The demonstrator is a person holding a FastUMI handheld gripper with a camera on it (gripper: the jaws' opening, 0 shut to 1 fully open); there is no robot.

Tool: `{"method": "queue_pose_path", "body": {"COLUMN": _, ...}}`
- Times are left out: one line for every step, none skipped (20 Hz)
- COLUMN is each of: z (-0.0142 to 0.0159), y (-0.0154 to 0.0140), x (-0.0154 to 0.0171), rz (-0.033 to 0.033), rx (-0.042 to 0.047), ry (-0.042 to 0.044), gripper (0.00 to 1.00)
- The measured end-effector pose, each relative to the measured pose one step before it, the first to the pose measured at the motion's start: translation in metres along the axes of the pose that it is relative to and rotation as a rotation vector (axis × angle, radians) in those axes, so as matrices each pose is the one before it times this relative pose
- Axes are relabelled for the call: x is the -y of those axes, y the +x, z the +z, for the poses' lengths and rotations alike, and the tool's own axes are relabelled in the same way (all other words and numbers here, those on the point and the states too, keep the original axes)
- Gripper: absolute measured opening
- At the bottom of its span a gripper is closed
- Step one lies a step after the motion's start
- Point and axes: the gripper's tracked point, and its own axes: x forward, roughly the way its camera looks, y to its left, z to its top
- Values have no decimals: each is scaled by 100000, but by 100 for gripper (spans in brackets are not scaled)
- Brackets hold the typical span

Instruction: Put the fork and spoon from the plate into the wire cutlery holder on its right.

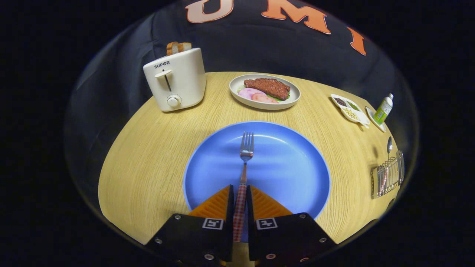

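Gripping the fork by its checked handle, our claw has both fingers pressed close on it, with the tines pointing ahead over the blue plate. Whether the fork is lifted off the plate or resting on it, we cannot tell. We judge the grasp sits low on the handle, so we want a firm hold before we carry it right. The holder stands well apart at the bench edge, with the spoon already standing in it. We should tip the fork upright, clear the wire rim, then lower it handle first beside the spoon.
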Motion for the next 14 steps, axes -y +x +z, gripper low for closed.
{"method": "queue_pose_path", "body": {"z": -48, "y": -145, "x": 114, "rz": 385, "rx": -126, "ry": 451, "gripper": 16}}
{"method": "queue_pose_path", "body": {"z": -16, "y": 74, "x": -150, "rz": 1366, "rx": -518, "ry": 815, "gripper": 12}}
{"method": "queue_pose_path", "body": {"z": 94, "y": -105, "x": -58, "rz": 1106, "rx": -314, "ry": 636, "gripper": 10}}
{"method": "queue_pose_path", "body": {"z": 84, "y": -258, "x": 74, "rz": 964, "rx": -99, "ry": 415, "gripper": 10}}
{"method": "queue_pose_path", "body": {"z": 162, "y": -331, "x": 132, "rz": 336, "rx": 339, "ry": -77, "gripper": 9}}
{"method": "queue_pose_path", "body": {"z": 178, "y": -259, "x": 238, "rz": 198, "rx": 420, "ry": -400, "gripper": 9}}
{"method": "queue_pose_path", "body": {"z": 105, "y": -286, "x": 200, "rz": 391, "rx": -216, "ry": -543, "gripper": 9}}
{"method": "queue_pose_path", "body": {"z": -38, "y": -333, "x": 197, "rz": 283, "rx": -373, "ry": -480, "gripper": 9}}
{"method": "queue_pose_path", "body": {"z": -57, "y": -383, "x": 222, "rz": 668, "rx": -956, "ry": -603, "gripper": 9}}
{"method": "queue_pose_path", "body": {"z": -57, "y": -478, "x": 85, "rz": 955, "rx": -598, "ry": -296, "gripper": 9}}
{"method": "queue_pose_path", "body": {"z": 202, "y": -476, "x": 220, "rz": 912, "rx": -103, "ry": -434, "gripper": 9}}
{"method": "queue_pose_path", "body": {"z": 262, "y": -557, "x": 305, "rz": 850, "rx": 284, "ry": -374, "gripper": 9}}
{"method": "queue_pose_path", "body": {"z": 306, "y": -620, "x": 394, "rz": 609, "rx": 468, "ry": -379, "gripper": 9}}
{"method": "queue_pose_path", "body": {"z": 364, "y": -613, "x": 480, "rz": 848, "rx": 367, "ry": -112, "gripper": 9}}
